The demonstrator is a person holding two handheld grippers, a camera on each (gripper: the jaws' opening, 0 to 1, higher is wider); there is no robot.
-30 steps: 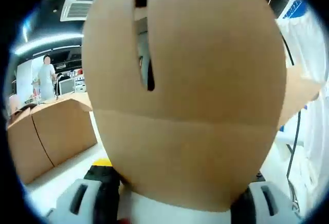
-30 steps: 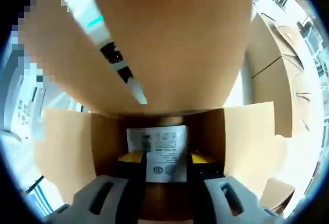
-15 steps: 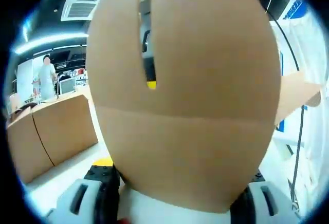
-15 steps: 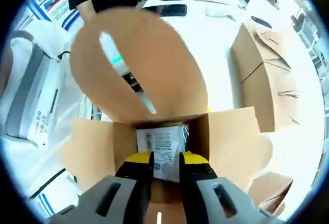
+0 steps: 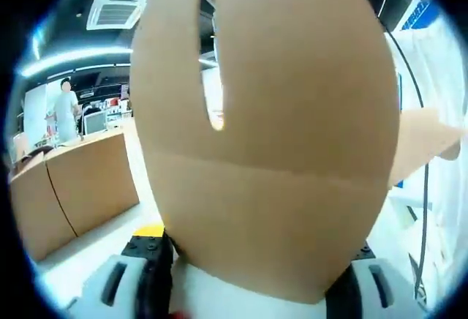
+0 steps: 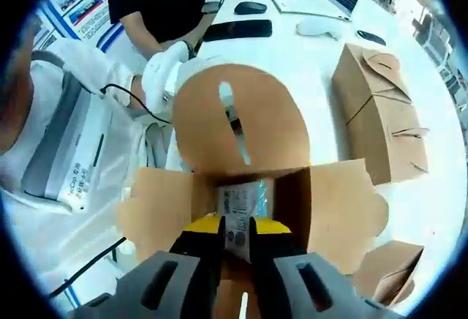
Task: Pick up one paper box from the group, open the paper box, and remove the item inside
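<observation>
A brown paper box (image 6: pixel 241 180) hangs open over the white table, its side flaps spread and its round slotted flap (image 6: pixel 238 125) standing up at the back. My right gripper (image 6: pixel 235 227) reaches into it from the front, its yellow-tipped jaws shut on a white labelled packet (image 6: pixel 238 205) inside. In the left gripper view the same slotted flap (image 5: pixel 270 136) looms close. My left gripper (image 5: pixel 252 282) has the box between its two widely spread jaws, holding it from behind.
A closed paper box (image 6: pixel 380 114) stands to the right and another (image 6: pixel 384 271) lies at the lower right. A keyboard (image 6: pixel 238 30) and mouse (image 6: pixel 248 6) lie beyond, near a person in black. More brown boxes (image 5: pixel 66 187) stand left.
My right gripper's jaws have come together on the labelled packet. The right gripper view has drawn back from the box, so the flap looks smaller. The left gripper still holds the box.
</observation>
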